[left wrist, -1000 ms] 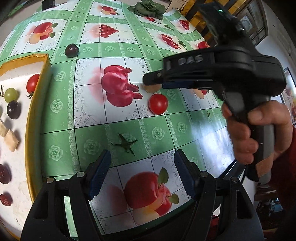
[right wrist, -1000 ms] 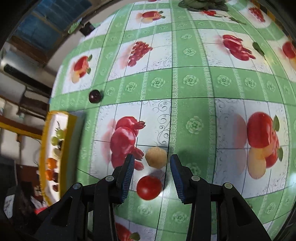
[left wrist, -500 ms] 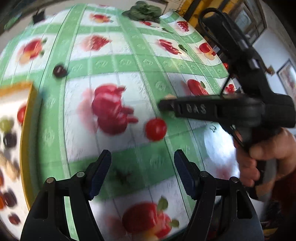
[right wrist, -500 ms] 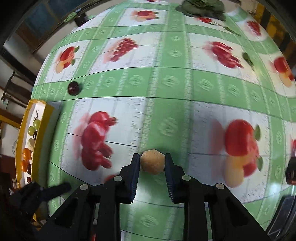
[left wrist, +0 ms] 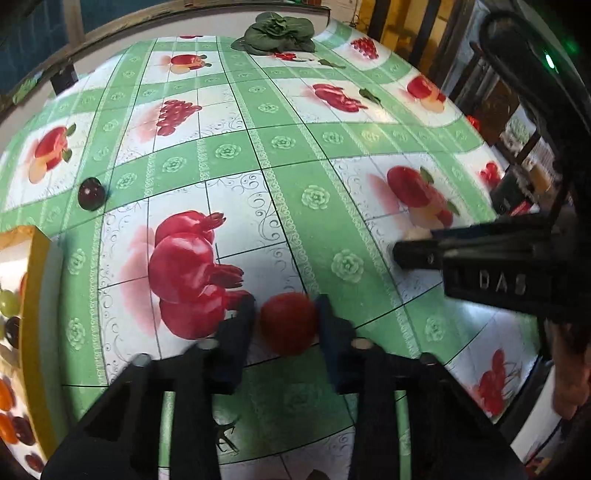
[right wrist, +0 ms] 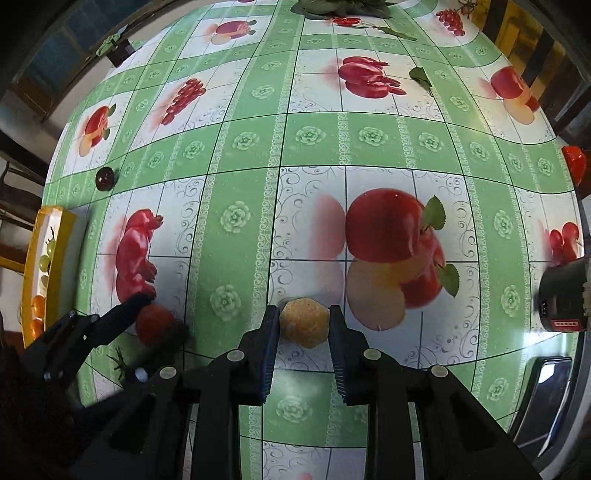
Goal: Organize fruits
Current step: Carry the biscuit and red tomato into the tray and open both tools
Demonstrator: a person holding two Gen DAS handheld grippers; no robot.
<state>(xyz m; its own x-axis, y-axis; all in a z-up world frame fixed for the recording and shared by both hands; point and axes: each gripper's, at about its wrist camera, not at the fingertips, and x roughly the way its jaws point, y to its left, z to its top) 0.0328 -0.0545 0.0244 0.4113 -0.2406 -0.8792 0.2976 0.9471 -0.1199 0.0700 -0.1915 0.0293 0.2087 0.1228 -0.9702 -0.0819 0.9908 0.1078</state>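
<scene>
A: Start at the jaws. Our left gripper (left wrist: 286, 321) has its jaws clamped on the red tomato (left wrist: 288, 322), pads pressed on both sides, low over the tablecloth (left wrist: 280, 184).

B: And our right gripper (right wrist: 303, 323) is closed on the tan round fruit (right wrist: 303, 322), which sits squarely between the pads. Whether either fruit is clear of the cloth, we cannot tell.

A: Further out, to the far left, one dark plum (left wrist: 90, 193) lies loose on the cloth, well apart from both grippers.

B: At the left edge stands the yellow tray (left wrist: 38, 295), already holding green grapes (left wrist: 8, 301), dark fruits and orange ones. So we judge that part sorted.

A: What's left, as we read it: carry these two to the tray, then fetch the plum. The leafy greens (left wrist: 277, 33) at the far edge seem no part of our job.
</scene>
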